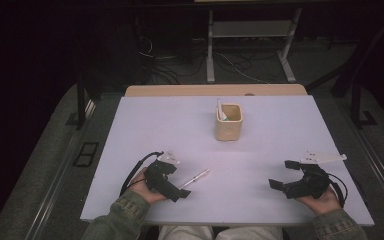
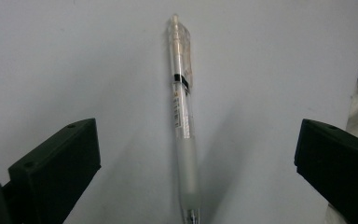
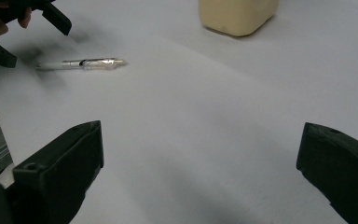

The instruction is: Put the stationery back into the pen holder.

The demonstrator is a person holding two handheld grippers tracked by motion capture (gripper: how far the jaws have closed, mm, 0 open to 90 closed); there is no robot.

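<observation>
The left gripper (image 2: 186, 158) has its blocky matte black jaws spread wide, holding nothing, straddling a slim clear plastic pen (image 2: 182, 116) with a frosted grip that lies flat on the smooth white table (image 1: 145, 130). The right gripper (image 1: 286, 175), equally wide and empty, sits well apart. A squarish beige cup (image 1: 228, 125) stands beyond.

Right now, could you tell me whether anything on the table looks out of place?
One clear pen lies loose on the table, between the open left gripper jaws, while another sits in the beige holder. Nothing looks spilled or damaged.

No legible text on anything
</observation>
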